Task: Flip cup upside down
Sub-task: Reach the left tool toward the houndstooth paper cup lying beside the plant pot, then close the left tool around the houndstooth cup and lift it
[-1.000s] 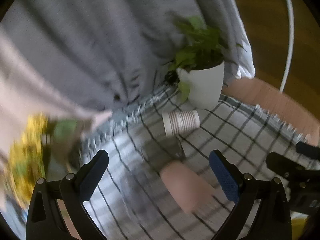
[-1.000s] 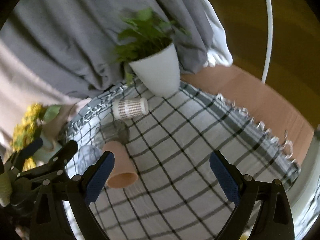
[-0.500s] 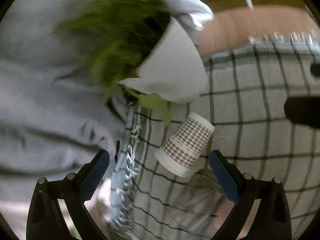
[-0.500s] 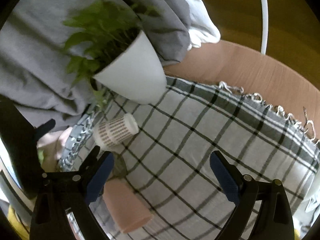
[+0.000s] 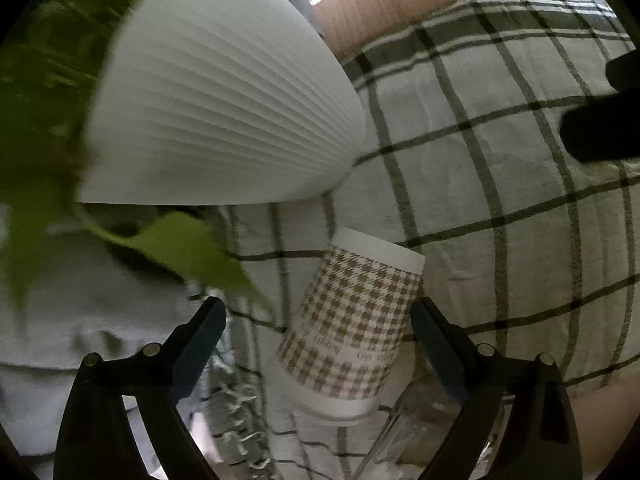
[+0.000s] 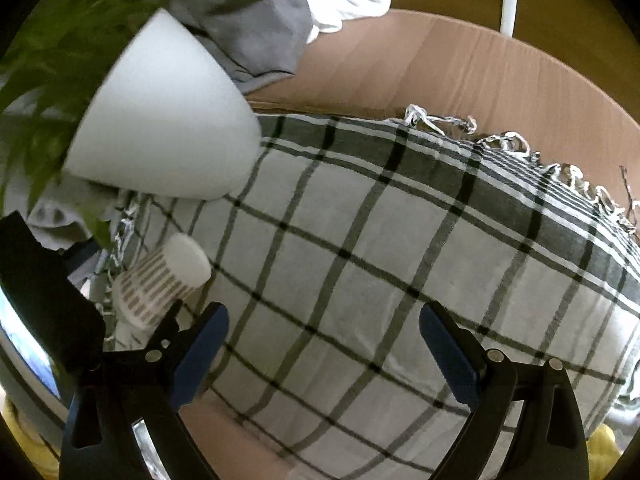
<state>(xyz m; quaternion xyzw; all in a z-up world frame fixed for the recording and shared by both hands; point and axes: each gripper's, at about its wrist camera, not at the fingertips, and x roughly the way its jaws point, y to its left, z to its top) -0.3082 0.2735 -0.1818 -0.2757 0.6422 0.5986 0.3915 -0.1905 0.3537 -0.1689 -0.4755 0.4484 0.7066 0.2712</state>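
A white paper cup (image 5: 352,332) with a brown houndstooth pattern lies on its side on the checked cloth (image 5: 500,168). It lies between the open fingers of my left gripper (image 5: 320,332), its base pointing away and its mouth toward the camera. The same cup shows at the left of the right wrist view (image 6: 160,284). My right gripper (image 6: 324,340) is open and empty above the cloth (image 6: 380,240), to the right of the cup.
A white ribbed plant pot (image 5: 224,112) with green leaves stands close behind the cup, also in the right wrist view (image 6: 160,120). A clear glass (image 5: 416,440) lies near the cup's mouth. Grey fabric (image 6: 248,20) hangs behind. The brown tabletop (image 6: 460,72) shows past the cloth's fringe.
My left gripper has moved in close, so the patterned cup now lies between its fingers. My right gripper has moved forward and the pink cup has left its view.
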